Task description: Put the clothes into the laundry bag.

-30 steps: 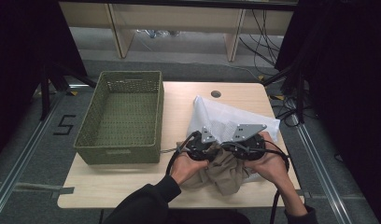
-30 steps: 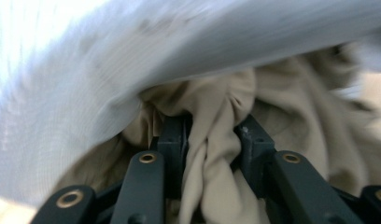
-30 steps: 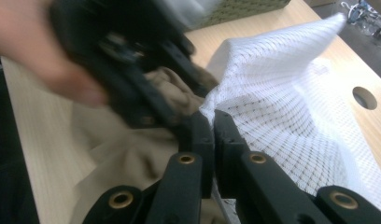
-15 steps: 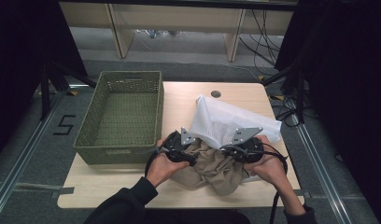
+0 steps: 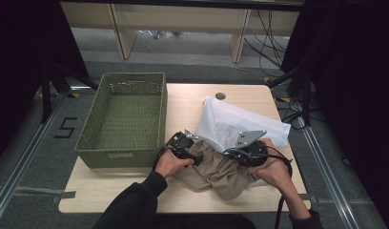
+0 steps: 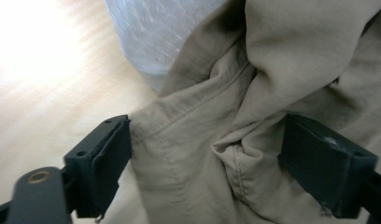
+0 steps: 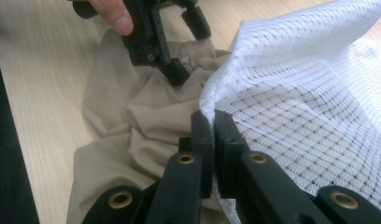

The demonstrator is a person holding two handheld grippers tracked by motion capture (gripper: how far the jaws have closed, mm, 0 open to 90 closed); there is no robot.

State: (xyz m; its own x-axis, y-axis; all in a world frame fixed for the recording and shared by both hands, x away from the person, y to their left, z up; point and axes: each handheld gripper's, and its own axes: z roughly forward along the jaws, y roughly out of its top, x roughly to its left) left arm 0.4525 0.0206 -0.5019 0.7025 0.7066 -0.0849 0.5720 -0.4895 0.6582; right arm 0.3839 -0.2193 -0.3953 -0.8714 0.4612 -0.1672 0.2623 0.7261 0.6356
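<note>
A beige garment (image 5: 216, 169) lies crumpled near the front edge of the bench (image 5: 107, 193), right of centre, with its far end tucked into the mouth of a white mesh laundry bag (image 5: 230, 125) that stretches toward the right edge. The left gripper (image 6: 205, 149) is spread wide, a fold of the beige cloth bunched between its jaws but not yet clamped. The right gripper (image 7: 212, 123) is pressed together on the rim of the mesh bag, lifting it so the mouth is kept open.

The step in hand is judged to be stuffing the garment into the bag. It would be done well if a thick fold is clamped firmly (not 1 thin layer) and pushed deep while the rim is held high and taut.

At the left edge a green woven basket (image 5: 120, 155) is seen with nothing in it.
</note>
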